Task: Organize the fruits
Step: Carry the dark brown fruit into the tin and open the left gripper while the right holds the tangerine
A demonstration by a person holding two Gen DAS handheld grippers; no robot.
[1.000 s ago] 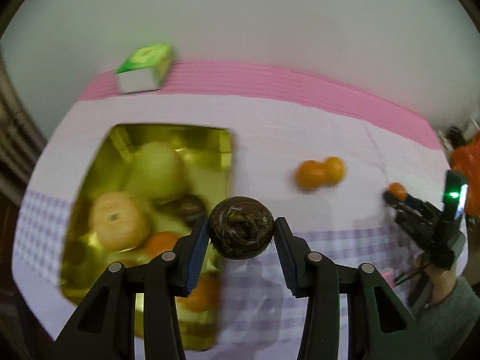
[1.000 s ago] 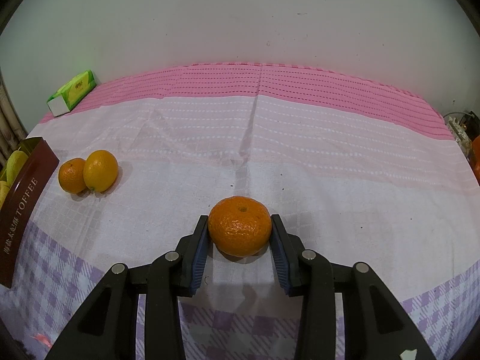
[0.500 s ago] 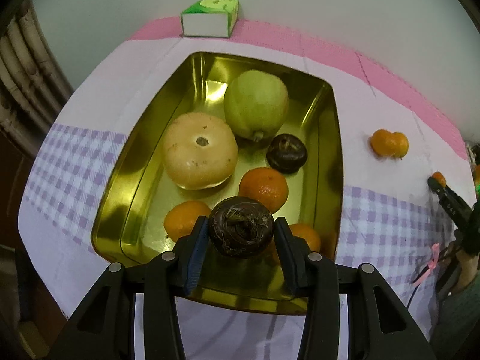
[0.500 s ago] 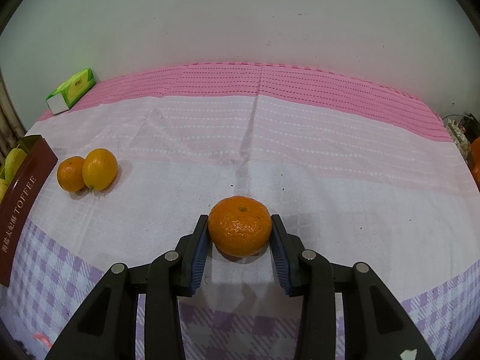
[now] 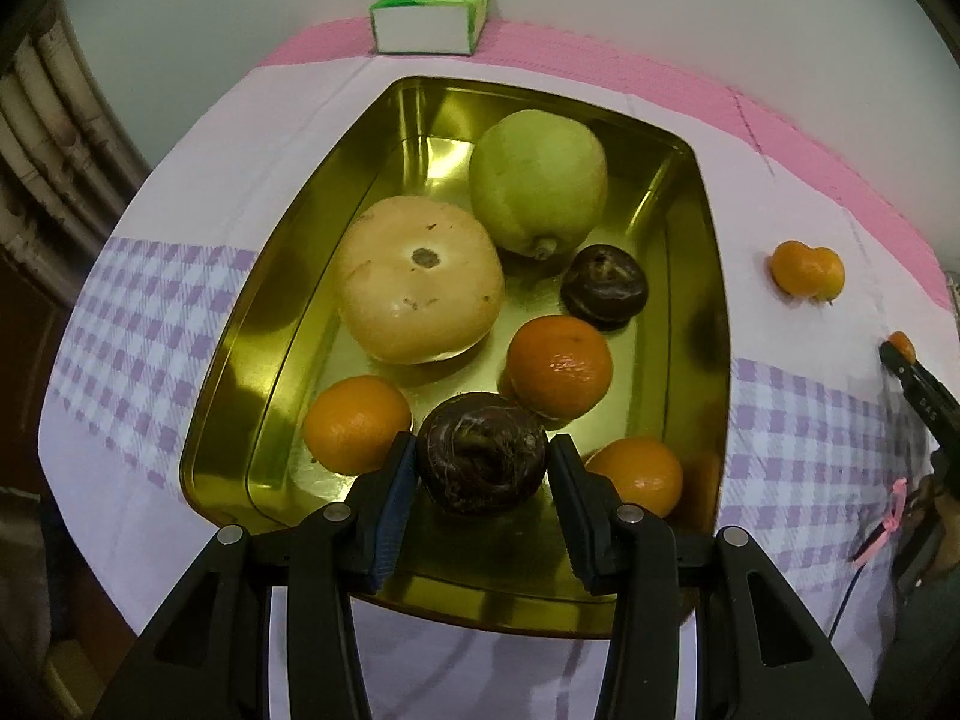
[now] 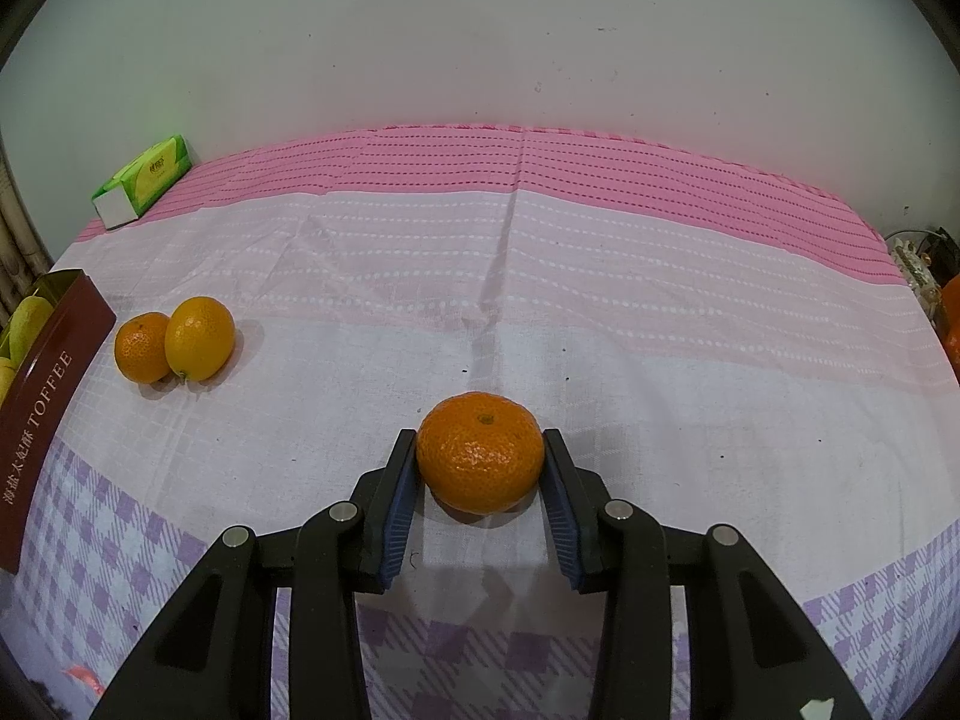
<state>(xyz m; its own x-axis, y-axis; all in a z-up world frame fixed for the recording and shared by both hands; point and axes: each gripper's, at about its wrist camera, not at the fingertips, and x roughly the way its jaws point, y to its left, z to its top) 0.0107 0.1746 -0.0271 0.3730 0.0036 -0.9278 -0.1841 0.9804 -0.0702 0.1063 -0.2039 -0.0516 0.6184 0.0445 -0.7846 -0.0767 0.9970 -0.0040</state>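
**Both claws loaded: dark fruit over the tin, tangerine on the cloth**

Left claw [image 5: 482, 468] is clamped on a dark brown fruit [image 5: 480, 459], lower centre of the left wrist view, over the near end of the gold tin [image 5: 252, 372]. Can't tell whether the fruit touches the tin floor. Inside the tin: a green pear [image 5: 538, 182] at the far end, a big pale round fruit [image 5: 420, 288] just left of it, a 2nd dark fruit [image 5: 604, 288] to the right, plus three tangerines [image 5: 559, 369] nearer the claw. A green tissue pack [image 5: 429, 15] sits beyond the tin, top centre, by the wall.

Right claw [image 6: 480, 465] grips a tangerine [image 6: 480, 459] w/ both pads against its sides, lower centre of the right wrist view; the fruit is on or just above the pink-and-lilac cloth [image 6: 600, 300] covering the tabletop. Two more oranges [image 6: 174, 339] lie touching each other at mid left, near the tin's maroon "TOFFEE" side, well apart from the gripped one.
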